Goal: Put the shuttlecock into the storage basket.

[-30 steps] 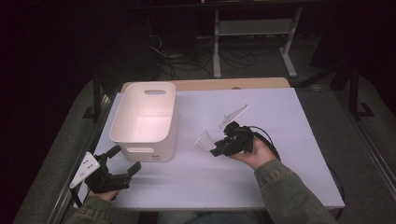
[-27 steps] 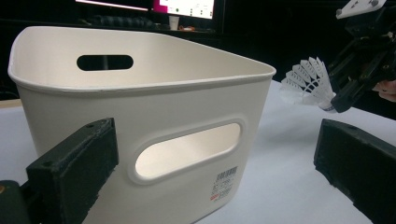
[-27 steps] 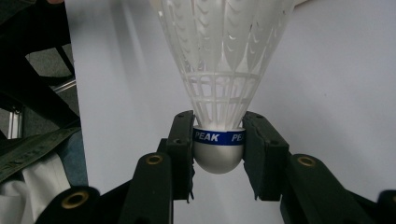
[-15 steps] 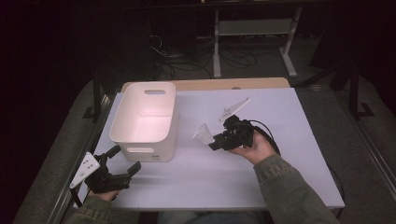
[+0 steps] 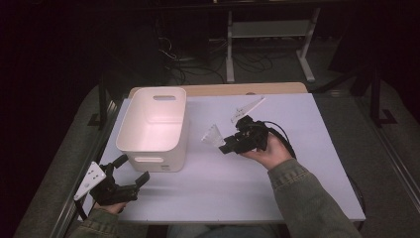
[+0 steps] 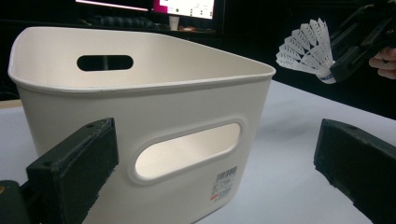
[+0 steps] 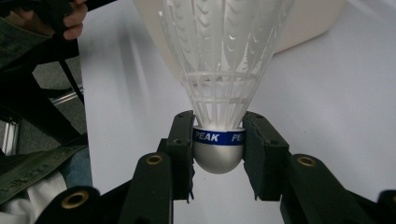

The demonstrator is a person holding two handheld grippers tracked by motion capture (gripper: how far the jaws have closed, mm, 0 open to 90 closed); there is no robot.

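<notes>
White table (image 5: 297, 188) against a dark room. Your right gripper (image 5: 229, 146) pinched the shuttlecock (image 5: 213, 135) by its cork, jaws pressed on both sides, skirt pointing left toward the bin (image 5: 153, 129) just beside it. Left gripper (image 5: 130, 173) sat near-left, jaws spread, holding nothing. Bin floor partly hidden.

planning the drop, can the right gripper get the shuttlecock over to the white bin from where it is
Probably yes. The right gripper is shut on the shuttlecock, held above the table just beside the white bin. The bin's top is open, nothing lies between them, and the left gripper sits at its near side.
</notes>
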